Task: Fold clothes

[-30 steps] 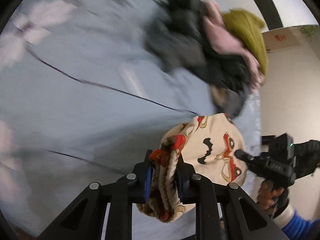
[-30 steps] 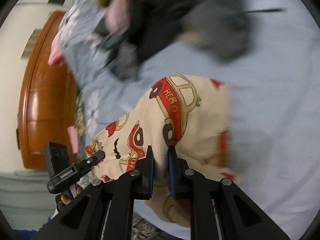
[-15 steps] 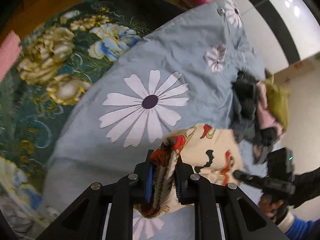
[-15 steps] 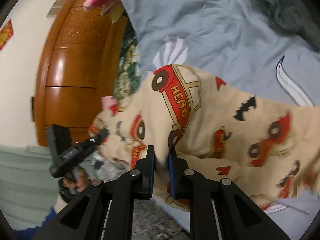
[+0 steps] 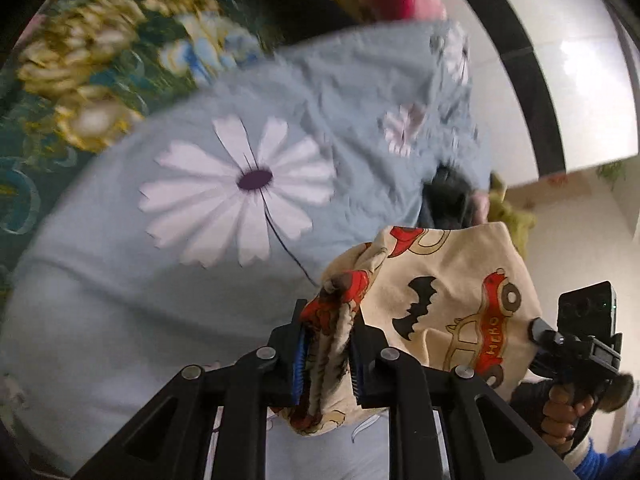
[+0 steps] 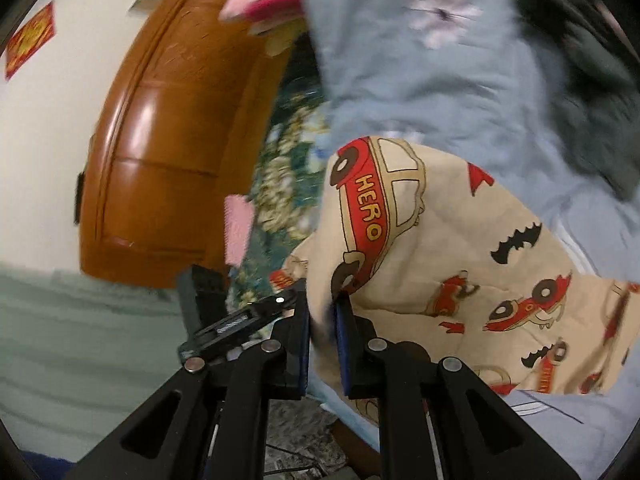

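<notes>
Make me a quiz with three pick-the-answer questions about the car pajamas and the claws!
1. Where does the pile of dark clothes lie?
A. on the blue daisy bedspread
B. on the wooden headboard
C. in a drawer

2. What colour are the bats on the cream car-print garment?
A. black
B. green
C. pink

3. What are the left claw and right claw doing?
A. both open
B. both shut on the garment
C. only one holds it

Answers: 1 A, the pile rests on the bedspread. 2 A, the bat shapes are black. 3 B, cloth is pinched in each claw.
</notes>
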`<state>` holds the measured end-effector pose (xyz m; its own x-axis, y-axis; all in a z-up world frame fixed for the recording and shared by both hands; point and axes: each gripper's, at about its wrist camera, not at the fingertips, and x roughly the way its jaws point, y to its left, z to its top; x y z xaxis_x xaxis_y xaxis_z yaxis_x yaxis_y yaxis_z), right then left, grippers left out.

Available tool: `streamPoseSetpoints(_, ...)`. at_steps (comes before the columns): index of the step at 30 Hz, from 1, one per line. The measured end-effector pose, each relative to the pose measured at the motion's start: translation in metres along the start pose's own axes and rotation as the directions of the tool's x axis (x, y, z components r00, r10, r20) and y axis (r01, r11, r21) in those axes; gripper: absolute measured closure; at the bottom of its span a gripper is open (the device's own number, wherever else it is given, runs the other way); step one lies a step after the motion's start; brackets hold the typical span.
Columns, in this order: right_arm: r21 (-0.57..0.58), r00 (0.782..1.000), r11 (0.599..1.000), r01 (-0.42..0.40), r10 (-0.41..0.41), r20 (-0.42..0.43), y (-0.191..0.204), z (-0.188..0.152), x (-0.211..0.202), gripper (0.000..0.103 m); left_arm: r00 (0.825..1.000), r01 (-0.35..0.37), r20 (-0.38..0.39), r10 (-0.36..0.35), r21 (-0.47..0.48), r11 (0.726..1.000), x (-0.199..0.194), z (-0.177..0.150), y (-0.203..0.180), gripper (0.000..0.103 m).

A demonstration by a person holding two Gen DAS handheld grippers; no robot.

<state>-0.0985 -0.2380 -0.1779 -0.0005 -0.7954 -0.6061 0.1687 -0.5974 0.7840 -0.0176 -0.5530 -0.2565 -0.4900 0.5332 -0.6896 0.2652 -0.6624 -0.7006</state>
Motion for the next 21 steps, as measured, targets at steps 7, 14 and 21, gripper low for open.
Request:
streamPoseSetpoints(7, -0.133, 0.973, 0.964, -0.231, 0.228, -0.04, 0.119, 0.016, 0.019, 0.091, 0.979, -0.089, 0.189, 0.078, 0.05, 0.995, -0.129, 0.024, -0.02, 0.084)
streamPoseSetpoints(14, -0.205, 0.893, 0.876, -0.436, 0.45, 0.024, 0.185, 0.03, -0.031, 0.091, 0.932, -0.194, 0.347, 0.1, 0.246, 0.95, -0.225, 0.062, -0.119, 0.084)
streamPoseSetpoints(21, -0.112, 0.932, 0.942, -0.315, 0.33, 0.152, 0.086, 0.015, -0.103, 0.091, 0.985, -0.128, 0.157, 0.069, 0.4, 0.908, -0.121, 0.052, -0.183, 0.083)
